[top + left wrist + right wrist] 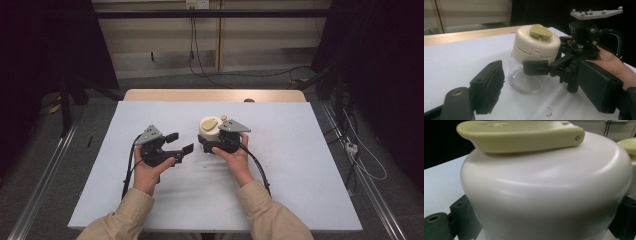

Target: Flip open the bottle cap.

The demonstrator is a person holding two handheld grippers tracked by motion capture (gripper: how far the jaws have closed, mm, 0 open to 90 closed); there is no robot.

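Note:
A clear jar point(209, 131) with a cream lid point(536, 43) and an olive-yellow flip handle point(540, 31) stands upright at the middle of the white table point(290, 165). My right gripper point(210, 143) is shut on the jar just below the lid, and its jaws flank the jar at the bottom corners of the right gripper view. In that view the lid point(544, 195) is very close, with the handle point(521, 136) on top. My left gripper point(180, 143) is held to the left of the jar, open and holding nothing, with its fingers point(487, 87) pointing towards the jar.
A small olive-yellow piece point(224, 118) lies just behind the jar. A wooden strip point(215, 95) runs along the table's far edge, with a small dark object point(248, 100) on it. Cables point(365, 165) trail over the floor to the right, and metal rails run along both sides.

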